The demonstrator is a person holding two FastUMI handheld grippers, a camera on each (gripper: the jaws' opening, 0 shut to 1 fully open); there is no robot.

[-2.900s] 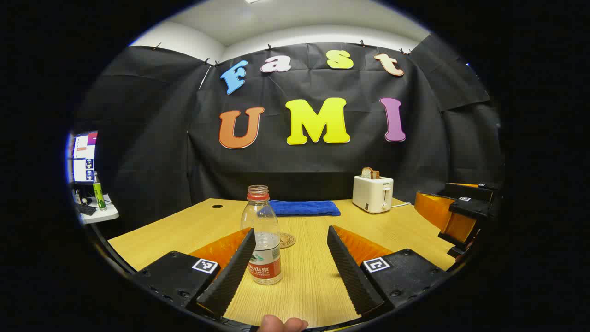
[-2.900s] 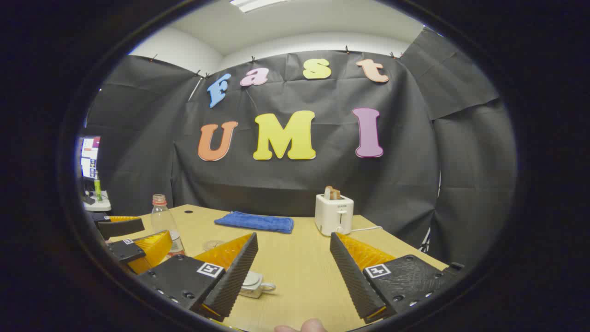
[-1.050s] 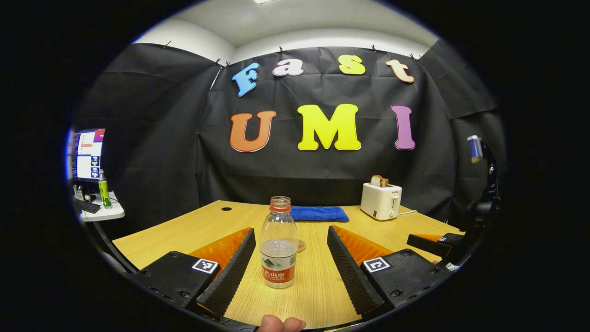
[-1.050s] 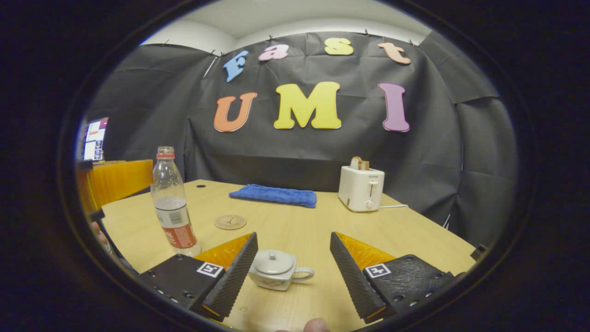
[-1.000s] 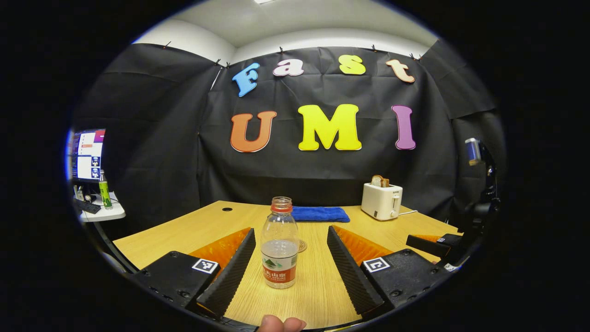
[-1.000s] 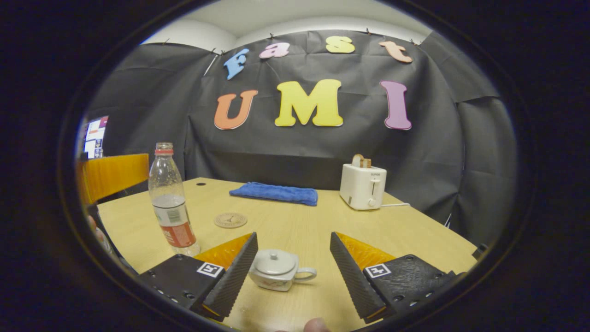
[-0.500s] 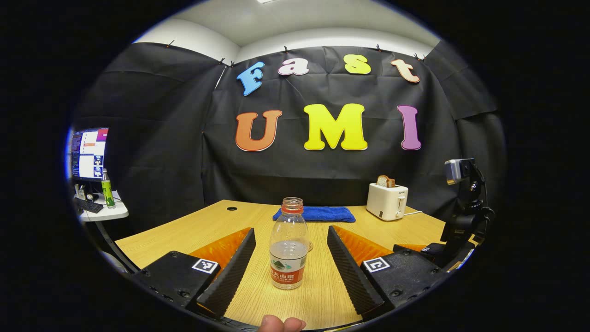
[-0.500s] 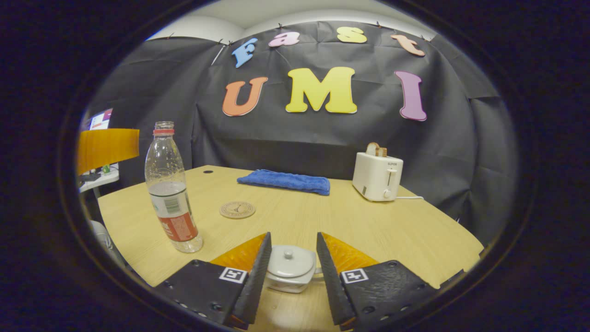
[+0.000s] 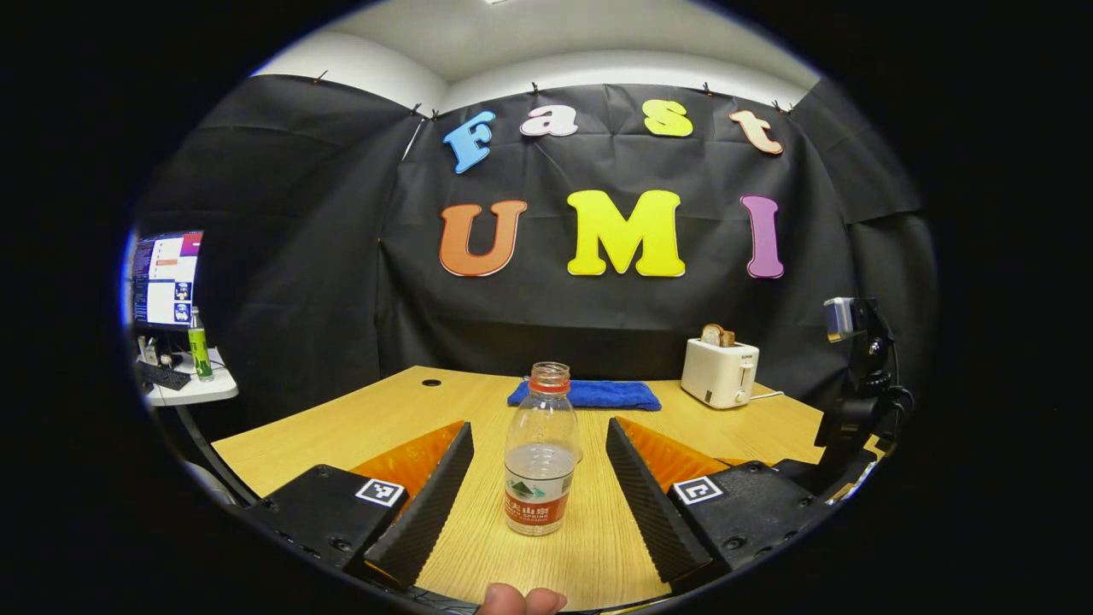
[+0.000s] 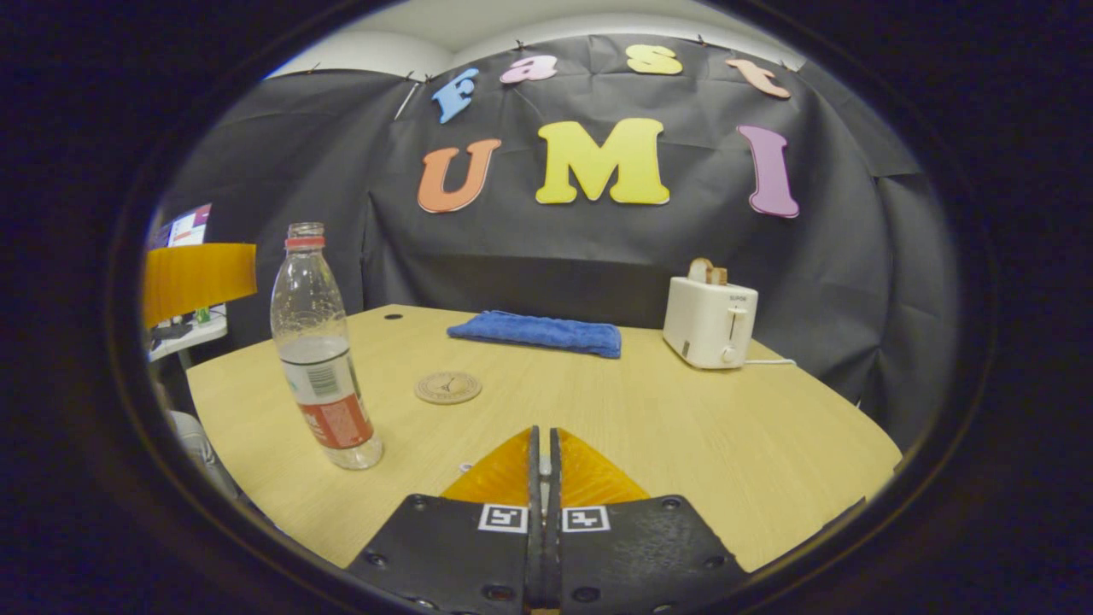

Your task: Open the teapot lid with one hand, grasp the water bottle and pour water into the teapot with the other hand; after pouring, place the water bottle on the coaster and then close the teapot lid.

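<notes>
A clear water bottle (image 9: 538,461) with no cap, partly full, stands upright between the fingers of my left gripper (image 9: 538,425), which is open and apart from it on both sides. In the right gripper view the same bottle (image 10: 320,359) stands at the left, with a left gripper finger (image 10: 198,280) behind it. My right gripper (image 10: 543,436) is shut on the small knob of the teapot lid (image 10: 544,466). The teapot's body is hidden under its fingers. A round wooden coaster (image 10: 447,387) lies flat to the right of the bottle and farther back.
A folded blue towel (image 10: 538,333) lies at the back of the wooden table (image 10: 700,427). A white toaster (image 10: 709,323) with bread stands at the back right, its cord trailing right. A side table with a monitor (image 9: 164,280) is off to the left.
My right gripper moved forward over the teapot and went from wide open to shut on the lid knob. My left gripper shifted so the bottle now stands midway between its open fingers.
</notes>
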